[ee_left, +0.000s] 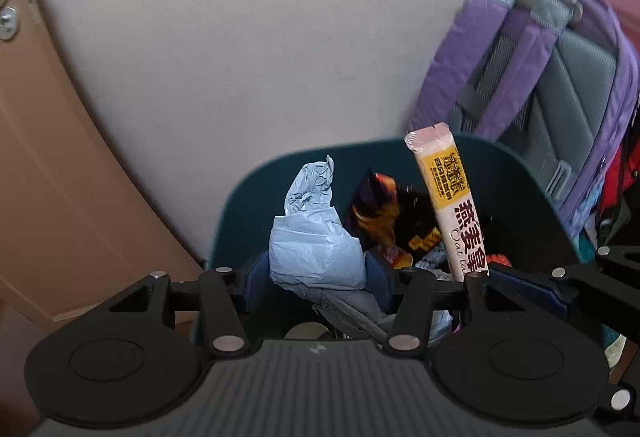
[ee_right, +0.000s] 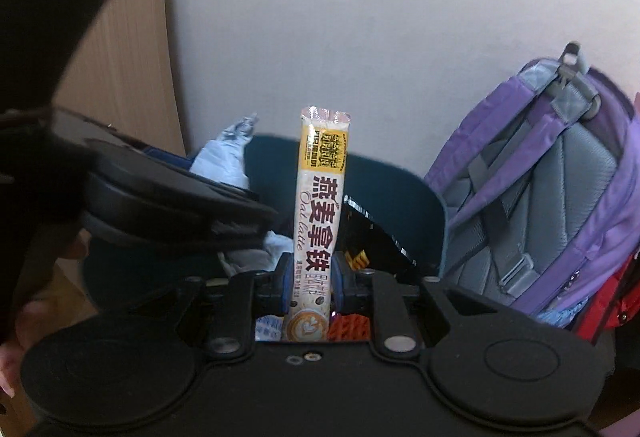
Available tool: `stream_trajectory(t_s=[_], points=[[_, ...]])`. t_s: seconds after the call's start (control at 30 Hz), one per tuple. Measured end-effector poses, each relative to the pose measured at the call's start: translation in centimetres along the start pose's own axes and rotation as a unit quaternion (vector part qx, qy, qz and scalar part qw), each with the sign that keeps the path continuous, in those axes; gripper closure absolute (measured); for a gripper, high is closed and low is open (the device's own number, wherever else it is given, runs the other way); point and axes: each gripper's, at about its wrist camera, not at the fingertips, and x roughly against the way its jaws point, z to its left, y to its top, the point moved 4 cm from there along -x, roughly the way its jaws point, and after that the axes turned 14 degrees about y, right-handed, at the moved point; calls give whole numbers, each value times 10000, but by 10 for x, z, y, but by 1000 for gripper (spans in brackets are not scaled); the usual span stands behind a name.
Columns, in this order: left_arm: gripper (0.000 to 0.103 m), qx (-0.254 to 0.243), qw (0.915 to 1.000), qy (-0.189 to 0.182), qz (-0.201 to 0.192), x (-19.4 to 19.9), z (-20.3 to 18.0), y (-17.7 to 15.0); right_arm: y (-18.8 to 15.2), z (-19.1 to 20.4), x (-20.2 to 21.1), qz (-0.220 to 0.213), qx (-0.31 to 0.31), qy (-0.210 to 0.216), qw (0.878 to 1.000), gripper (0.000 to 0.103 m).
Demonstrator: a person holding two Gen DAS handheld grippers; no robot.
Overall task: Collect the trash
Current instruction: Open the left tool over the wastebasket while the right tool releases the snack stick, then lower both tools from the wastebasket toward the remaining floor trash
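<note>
My left gripper [ee_left: 318, 269] is shut on a crumpled pale blue tissue [ee_left: 316, 241] and holds it over the dark teal trash bin [ee_left: 248, 197]. My right gripper [ee_right: 311, 279] is shut on a long oat latte sachet [ee_right: 320, 221], held upright over the same bin [ee_right: 396, 193]. The sachet also shows in the left wrist view [ee_left: 448, 197], and the tissue in the right wrist view [ee_right: 224, 157]. A black and orange snack wrapper [ee_left: 384, 217] lies inside the bin.
A purple and grey backpack [ee_left: 540, 77] leans against the white wall to the right of the bin, with a red item [ee_right: 612, 301] beside it. A wooden door [ee_left: 48, 173] stands to the left. The left gripper's body [ee_right: 160, 197] is close on the right gripper's left.
</note>
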Motion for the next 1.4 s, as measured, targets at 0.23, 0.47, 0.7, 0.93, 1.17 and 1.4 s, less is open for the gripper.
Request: stream_trajectory(t_s=[0.23,0.47,0.7,0.93,1.17,1.4], points=[[49,-226,9989,-1,411,-18,-12,-7,-9,-3,-11,251,-19,-17,9997,82],[48,-91,9989,-95,461,-17,-10,-7,-6,-2,-7,242,23,-51,9997,75],[37,209,9990,-198,332,2,-1,1,-3,0,18,60,71,-109,9999,67],[31,375,9988,-299,63,50,12,-4,-4,14,65,-181,105,-94,9997,61],[30,431,9984,-321,-173,100,26,-16,-14,33,116,-386,190,-82,9990,57],[28,438,9976,-364,-391,147,35,-41,-35,49,158,-470,179,-24,9987,52]])
